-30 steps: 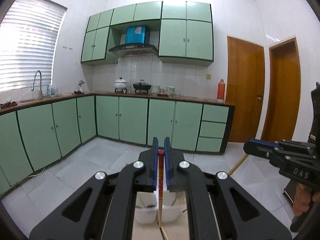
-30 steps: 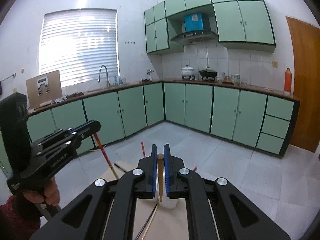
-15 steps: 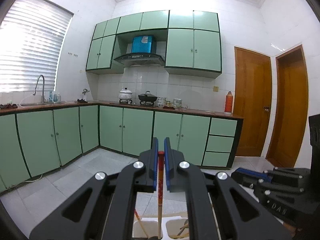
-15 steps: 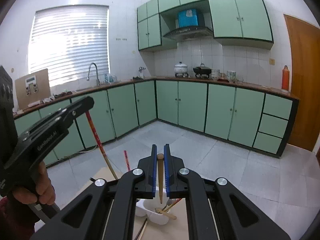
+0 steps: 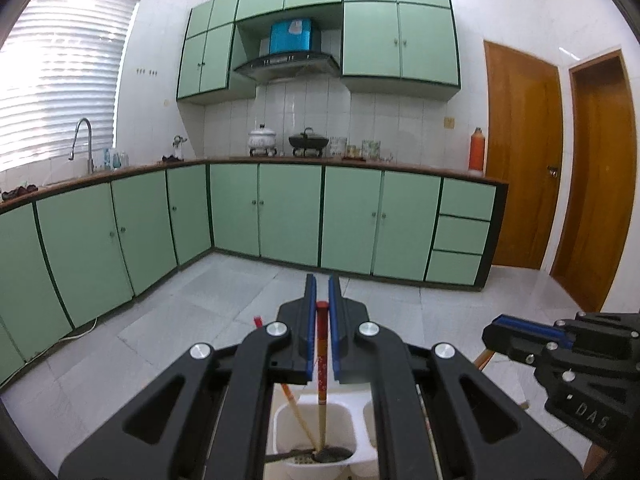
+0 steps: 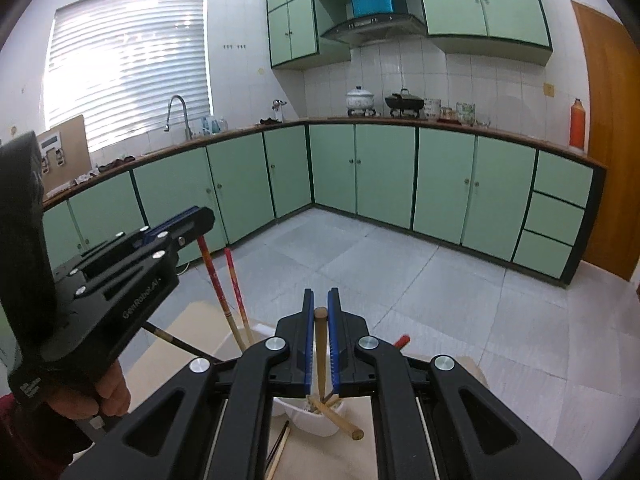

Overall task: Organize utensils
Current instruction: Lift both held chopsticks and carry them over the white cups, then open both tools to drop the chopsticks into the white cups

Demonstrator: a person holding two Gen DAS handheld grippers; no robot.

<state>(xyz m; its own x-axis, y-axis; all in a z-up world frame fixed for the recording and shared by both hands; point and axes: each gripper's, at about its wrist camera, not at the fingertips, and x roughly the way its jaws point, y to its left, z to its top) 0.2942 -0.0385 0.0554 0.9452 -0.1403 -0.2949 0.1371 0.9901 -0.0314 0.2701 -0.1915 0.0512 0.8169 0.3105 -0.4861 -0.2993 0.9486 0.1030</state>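
Observation:
My left gripper (image 5: 321,286) is shut on a red patterned chopstick (image 5: 321,344). The stick stands upright, and its lower end reaches into the left compartment of a white holder (image 5: 280,420). A second red-topped chopstick (image 5: 294,404) leans in that compartment beside a dark utensil (image 5: 332,455). My right gripper (image 6: 320,296) is shut on a plain wooden chopstick (image 6: 320,352) whose tip hangs over the right compartment of the holder (image 6: 320,428), where several wooden sticks (image 6: 340,420) lean. The right wrist view also shows the left gripper (image 6: 200,220) with its red chopstick (image 6: 212,276).
The holder stands on a light wooden table (image 6: 192,336) with loose chopsticks (image 6: 280,446) lying near its front. A hand (image 6: 112,392) grips the left tool's handle. Green cabinets (image 5: 288,216) and a tiled floor (image 5: 224,304) lie beyond the table.
Both grippers have sunk toward the white holder, which now looks larger and nearer. The red chopstick's lower end has gone down into the left compartment.

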